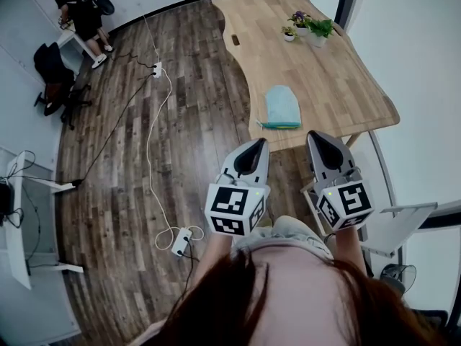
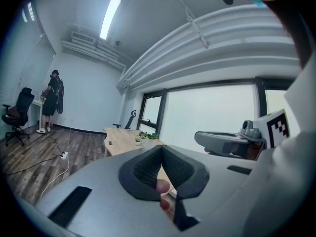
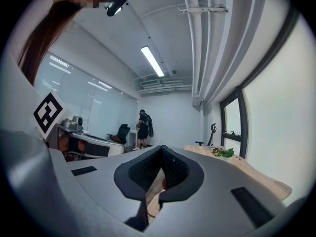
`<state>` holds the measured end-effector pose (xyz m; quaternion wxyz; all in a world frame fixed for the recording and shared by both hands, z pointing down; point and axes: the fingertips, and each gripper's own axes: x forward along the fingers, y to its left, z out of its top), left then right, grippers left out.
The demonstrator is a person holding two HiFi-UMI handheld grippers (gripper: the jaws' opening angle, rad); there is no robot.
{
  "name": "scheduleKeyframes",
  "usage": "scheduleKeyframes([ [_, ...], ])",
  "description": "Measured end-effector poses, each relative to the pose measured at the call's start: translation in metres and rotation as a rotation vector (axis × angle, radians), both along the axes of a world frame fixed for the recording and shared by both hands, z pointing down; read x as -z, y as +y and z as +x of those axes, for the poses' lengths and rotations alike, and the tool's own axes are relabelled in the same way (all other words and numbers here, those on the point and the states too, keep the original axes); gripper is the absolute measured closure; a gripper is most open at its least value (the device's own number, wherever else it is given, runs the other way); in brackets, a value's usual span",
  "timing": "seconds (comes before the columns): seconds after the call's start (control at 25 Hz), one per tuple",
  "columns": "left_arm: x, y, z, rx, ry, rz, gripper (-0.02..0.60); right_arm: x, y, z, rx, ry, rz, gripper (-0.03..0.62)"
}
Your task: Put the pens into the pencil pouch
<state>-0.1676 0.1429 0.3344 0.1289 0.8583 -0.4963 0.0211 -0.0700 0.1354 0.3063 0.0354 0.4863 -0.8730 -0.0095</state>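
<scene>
To the left, the left gripper (image 1: 253, 152) is held at the person's front over the wooden floor (image 1: 122, 193), short of the tabletop (image 1: 346, 85); in the left gripper view its fingers (image 2: 146, 170) are seen pressed together with nothing between them. Ahead of it and slightly to its right, the pencil pouch (image 1: 281, 105) lies flat near the tabletop's near edge, its long axis running away from the person, roughly in line with the way both grippers point. The pouch is set between the two grippers' lines and beyond their tips, apart from both, with the left judged marginally the nearer. No pens can be made out with certainty; a thin strip along the pouch's near end may be one, or only the pouch's edge. Further right, the right gripper (image 1: 322, 147) is held beside the tabletop's near corner, its fingers (image 3: 145, 171) likewise closed on nothing. A forward reach over the near edge is judged to be what either gripper needs.
</scene>
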Motion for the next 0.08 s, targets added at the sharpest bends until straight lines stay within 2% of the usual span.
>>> scheduleKeyframes([
  [0.08,0.0005,-0.0006,-0.0020,-0.001,0.007,-0.006,0.578,0.0010,-0.0006,-0.0045,0.009,0.004,0.000,0.594],
])
